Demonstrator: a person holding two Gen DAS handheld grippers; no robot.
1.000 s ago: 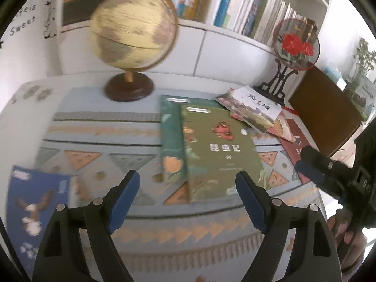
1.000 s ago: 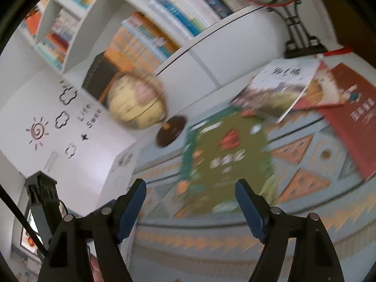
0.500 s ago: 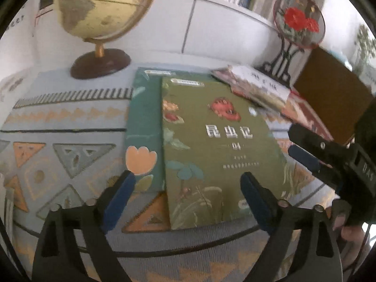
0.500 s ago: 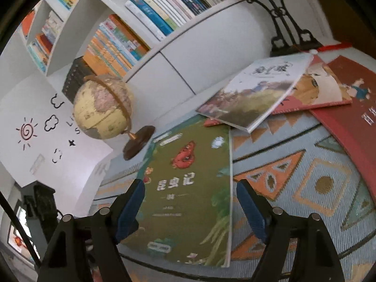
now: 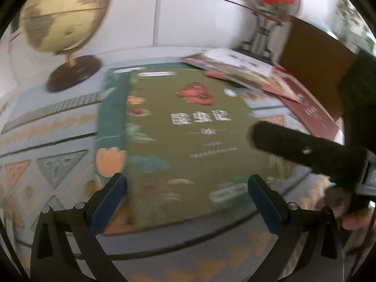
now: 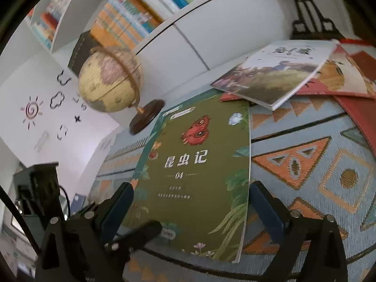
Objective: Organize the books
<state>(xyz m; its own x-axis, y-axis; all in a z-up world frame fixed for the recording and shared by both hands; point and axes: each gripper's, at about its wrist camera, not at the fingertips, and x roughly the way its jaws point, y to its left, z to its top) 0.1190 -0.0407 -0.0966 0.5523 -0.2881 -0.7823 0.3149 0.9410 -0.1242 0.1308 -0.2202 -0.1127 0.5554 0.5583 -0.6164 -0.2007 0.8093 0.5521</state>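
Nearest in each wrist view are the claws themselves: the left claw (image 5: 186, 188) and the right claw (image 6: 191, 197) are both spreading, pads wide apart with nothing pinched, each framing the near end of the green book (image 6: 197, 171), which lies between the pads untouched

That book lies flat on the patterned cloth (image 6: 305, 164) covering the desk, its near edge toward the claws, resting on a teal book (image 5: 110, 117) that shows along its 9 o'clock side. In the left view the right claw reaches in from 3 o'clock above the green cover

The step in hand looks like the approach to the first pickup. Next, I judge, one claw must slip a pad under the near edge and close on the cover, taking only the top volume

Farther off at 1 o'clock sits a loose pile of picture books (image 6: 277, 80) over a red book (image 6: 357, 108); a globe (image 6: 110, 80) stands at 11 o'clock, and the bookshelf (image 6: 131, 18) behind seems the likely destination
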